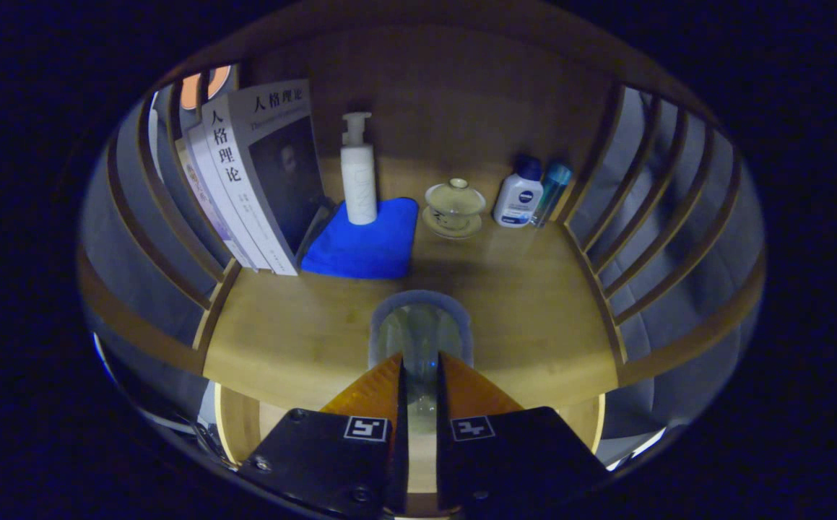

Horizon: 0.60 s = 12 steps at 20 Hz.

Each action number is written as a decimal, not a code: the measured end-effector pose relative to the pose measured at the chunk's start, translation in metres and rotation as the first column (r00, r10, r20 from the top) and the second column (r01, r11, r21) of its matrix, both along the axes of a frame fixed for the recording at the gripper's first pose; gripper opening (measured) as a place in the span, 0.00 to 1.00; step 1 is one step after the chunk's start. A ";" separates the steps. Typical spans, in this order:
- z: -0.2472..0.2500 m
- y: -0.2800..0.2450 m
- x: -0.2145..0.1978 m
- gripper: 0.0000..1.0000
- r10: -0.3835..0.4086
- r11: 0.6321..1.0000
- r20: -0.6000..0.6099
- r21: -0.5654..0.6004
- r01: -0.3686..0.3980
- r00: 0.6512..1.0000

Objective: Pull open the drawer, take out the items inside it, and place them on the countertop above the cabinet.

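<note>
We have the gripper (421, 368) clamped on a clear glass cup (419, 334), both fingers pressed close on its rim, holding it over the front of the desk (534, 303). Looks like the cup is out of the drawer (245, 426), whose light inner wall shows open below the desk's front edge. We can't tell if the cup's base is touching the desk yet. Beyond the cup: blue cloth (364, 249) with a white pump bottle (358, 173) on it, books (259, 173) left of the cloth, a lidded teacup (454, 206) and two small bottles (530, 195) to its right. Left: release the cup, check the drawer for more.
</note>
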<state>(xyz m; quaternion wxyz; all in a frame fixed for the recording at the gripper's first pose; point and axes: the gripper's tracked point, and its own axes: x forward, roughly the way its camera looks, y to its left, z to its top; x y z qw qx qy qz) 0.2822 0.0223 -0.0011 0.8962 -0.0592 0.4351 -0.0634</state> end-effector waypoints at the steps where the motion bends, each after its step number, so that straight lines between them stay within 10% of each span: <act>1: -0.003 -0.002 0.004 0.18 -0.003 1.000 0.000 -0.007 0.003 1.000; 12: -0.020 -0.029 0.023 0.19 -0.098 0.994 0.010 -0.038 0.099 0.995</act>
